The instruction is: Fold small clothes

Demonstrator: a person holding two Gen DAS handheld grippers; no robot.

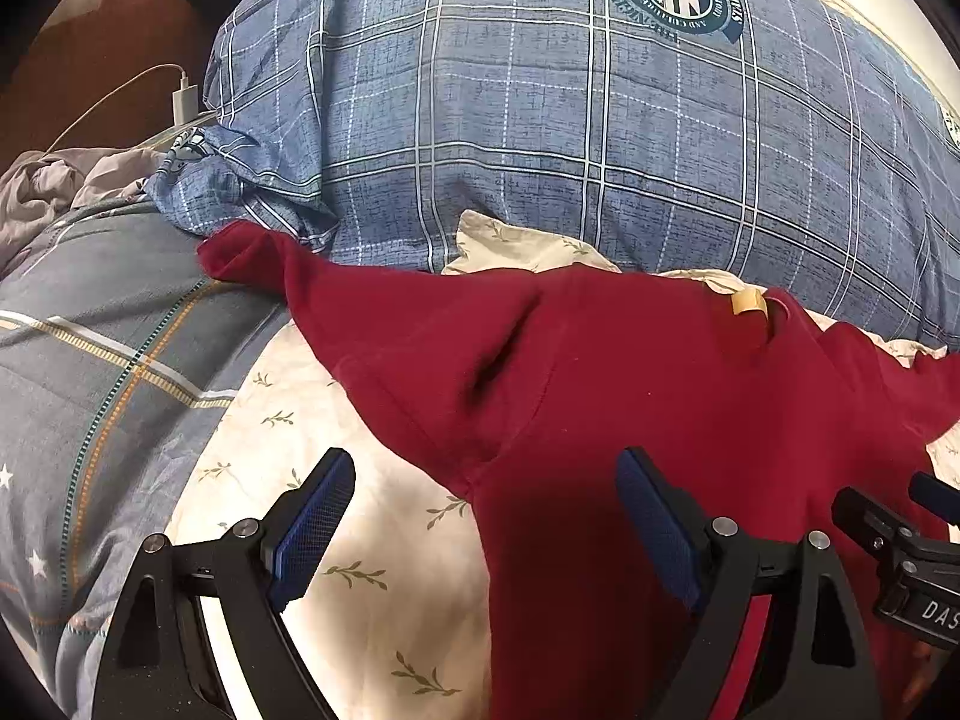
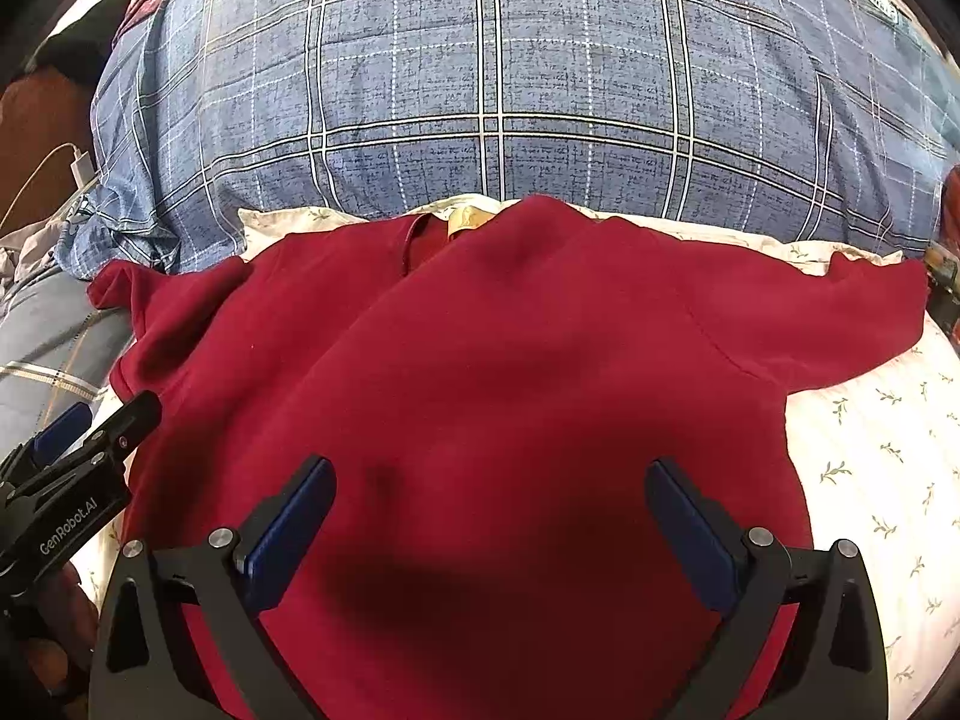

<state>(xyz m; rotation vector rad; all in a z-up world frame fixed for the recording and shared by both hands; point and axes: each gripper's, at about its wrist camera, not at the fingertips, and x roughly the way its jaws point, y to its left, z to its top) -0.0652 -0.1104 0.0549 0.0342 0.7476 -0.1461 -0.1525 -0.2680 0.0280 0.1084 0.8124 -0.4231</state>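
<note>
A dark red long-sleeved top (image 2: 480,360) lies spread flat on a white leaf-print sheet (image 2: 870,468), collar and tan label (image 2: 465,219) at the far side, sleeves out to both sides. My right gripper (image 2: 489,516) is open and empty, hovering over the top's lower middle. My left gripper (image 1: 486,510) is open and empty over the top's left side, near the left armpit and sleeve (image 1: 384,324). The right gripper also shows at the right edge of the left wrist view (image 1: 900,546), and the left gripper at the left edge of the right wrist view (image 2: 78,480).
A big blue plaid quilt (image 1: 540,132) is piled just behind the top. A grey-blue striped cover (image 1: 90,360) lies to the left. A white charger and cable (image 1: 185,99) and crumpled grey cloth (image 1: 42,192) sit at the far left.
</note>
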